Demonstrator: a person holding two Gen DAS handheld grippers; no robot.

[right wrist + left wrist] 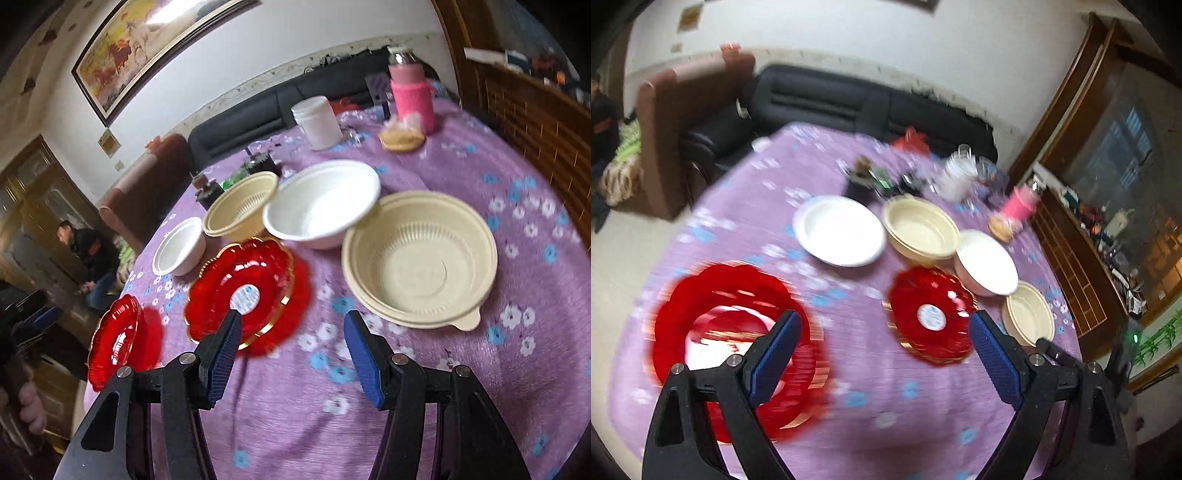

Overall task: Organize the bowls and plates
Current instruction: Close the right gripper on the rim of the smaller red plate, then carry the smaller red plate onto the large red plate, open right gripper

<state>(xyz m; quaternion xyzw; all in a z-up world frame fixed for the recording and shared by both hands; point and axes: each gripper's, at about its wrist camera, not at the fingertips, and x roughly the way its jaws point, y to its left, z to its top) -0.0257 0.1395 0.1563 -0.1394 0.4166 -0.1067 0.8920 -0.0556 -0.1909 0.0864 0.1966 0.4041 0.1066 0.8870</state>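
My left wrist view is smeared by motion blur, worst on the near red plate [738,343] and the purple cloth [849,369]. My right wrist view is sharper, blurring toward the rim. The room is evenly bright; the white bowl [321,203] washes out, glare streaks the framed painting [147,40]. Both views bow, with dark corners.

surface [461,369]: purple floral cloth | laid on it: two red plates [243,291], white bowls [321,203], cream bowls [421,258], pink bottle [412,99]
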